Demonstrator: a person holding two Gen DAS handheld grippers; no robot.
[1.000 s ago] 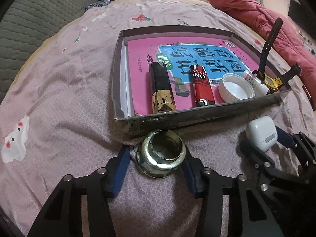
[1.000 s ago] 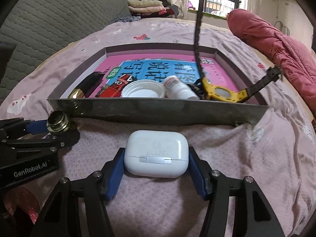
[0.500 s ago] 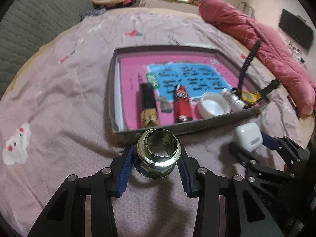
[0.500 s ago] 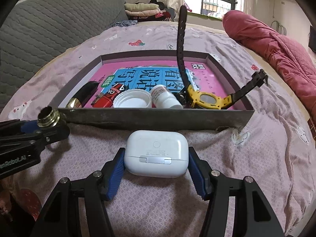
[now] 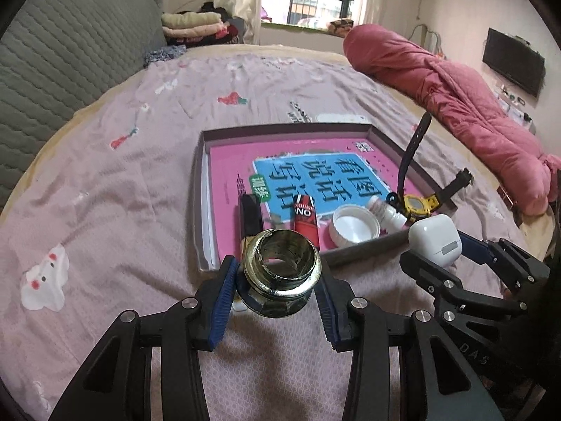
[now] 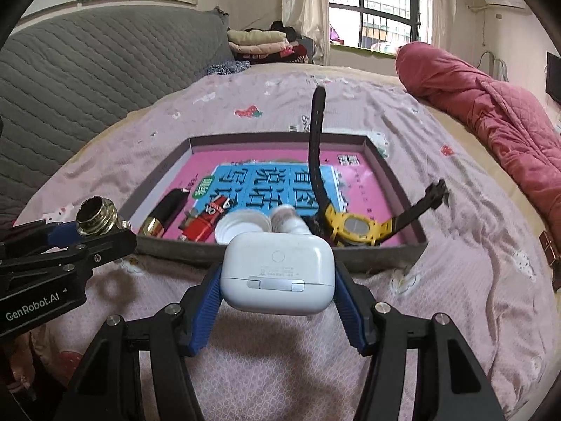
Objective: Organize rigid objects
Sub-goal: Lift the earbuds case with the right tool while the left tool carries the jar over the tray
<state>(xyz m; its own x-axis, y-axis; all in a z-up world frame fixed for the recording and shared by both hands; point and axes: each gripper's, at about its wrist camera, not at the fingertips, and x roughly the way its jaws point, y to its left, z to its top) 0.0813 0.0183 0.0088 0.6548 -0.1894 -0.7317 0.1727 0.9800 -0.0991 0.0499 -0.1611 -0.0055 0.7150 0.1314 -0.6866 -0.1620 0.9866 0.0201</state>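
My left gripper [image 5: 277, 277] is shut on a brass-coloured metal fitting [image 5: 282, 265], held clear above the bedsheet just in front of the grey tray [image 5: 201, 189]. My right gripper [image 6: 278, 277] is shut on a white earbud case [image 6: 278, 275], also lifted off the sheet before the tray's near wall [image 6: 245, 251]. Each gripper shows in the other's view: the case [image 5: 436, 238] at right, the fitting [image 6: 94, 215] at left. The tray holds a pink book, a black-and-gold tube [image 5: 250, 215], a red lighter [image 5: 305, 217], a white lid [image 5: 354, 226], a small white bottle [image 5: 384, 212] and a yellow watch [image 5: 417, 207].
The tray lies on a pink bedsheet [image 5: 105, 193]. A grey quilted headboard [image 5: 52, 56] rises at the left, a rolled red quilt [image 5: 455, 105] lies at the right, and folded clothes [image 5: 196, 24] sit at the far end under a window.
Both grippers have risen off the sheet, carrying the metal fitting and the earbud case up with them. The views now look further across the bed over the tray.
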